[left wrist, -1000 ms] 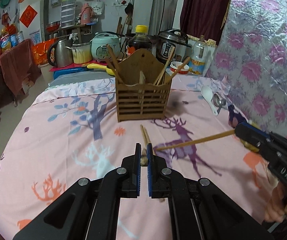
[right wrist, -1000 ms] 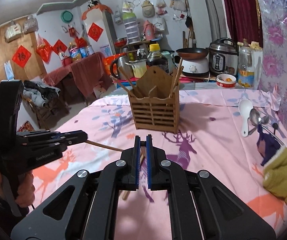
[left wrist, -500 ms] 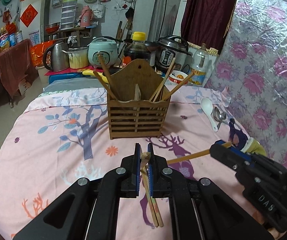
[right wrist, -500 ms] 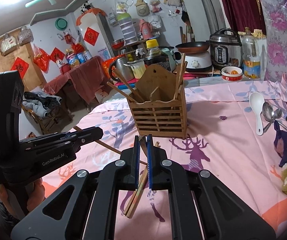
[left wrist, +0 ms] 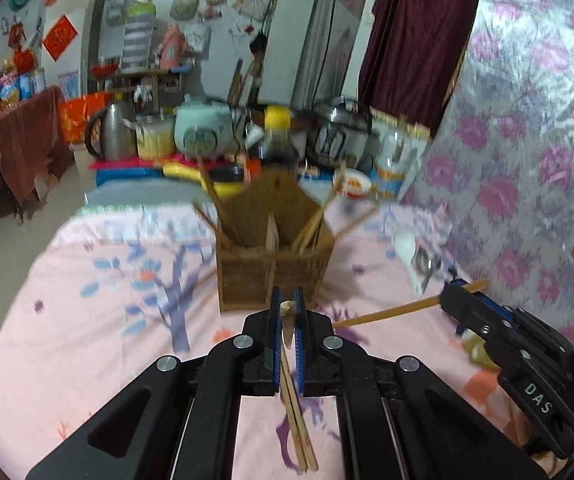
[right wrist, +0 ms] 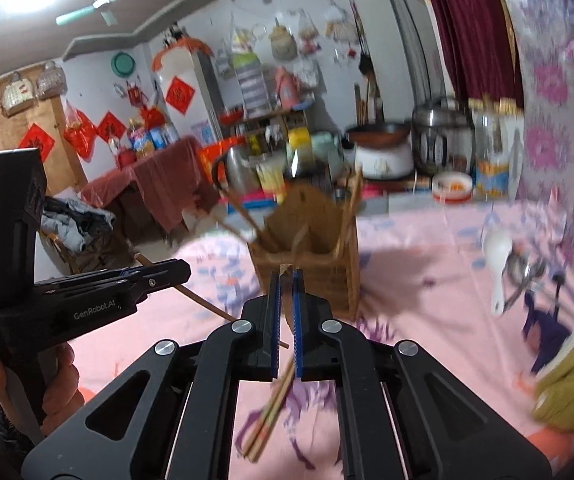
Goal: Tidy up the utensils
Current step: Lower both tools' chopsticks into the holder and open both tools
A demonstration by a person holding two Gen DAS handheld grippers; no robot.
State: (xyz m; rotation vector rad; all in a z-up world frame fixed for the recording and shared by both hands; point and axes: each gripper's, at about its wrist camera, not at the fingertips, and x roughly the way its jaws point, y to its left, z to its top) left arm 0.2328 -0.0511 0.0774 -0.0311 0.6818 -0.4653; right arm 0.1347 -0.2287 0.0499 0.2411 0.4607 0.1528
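A slatted wooden utensil holder (left wrist: pixel 273 264) stands mid-table with several chopsticks leaning in it; it also shows in the right wrist view (right wrist: pixel 311 268). My left gripper (left wrist: pixel 288 308) is shut on a pair of wooden chopsticks (left wrist: pixel 297 408), held above the cloth just short of the holder. My right gripper (right wrist: pixel 285 280) is shut on another pair of chopsticks (right wrist: pixel 267 420), close to the holder's front. Each gripper shows in the other's view, the right one (left wrist: pixel 527 364) and the left one (right wrist: pixel 87 300).
A white spoon (right wrist: pixel 497 256) and metal spoons (right wrist: pixel 525 276) lie on the pink tablecloth (left wrist: pixel 87 320) at right. A purple and yellow cloth (right wrist: pixel 559 364) lies near the right edge. Cookers, a kettle and bottles crowd the table's far end.
Both grippers have lifted their chopsticks off the table and moved forward toward the holder, which now looks closer. The view is blurred from motion.
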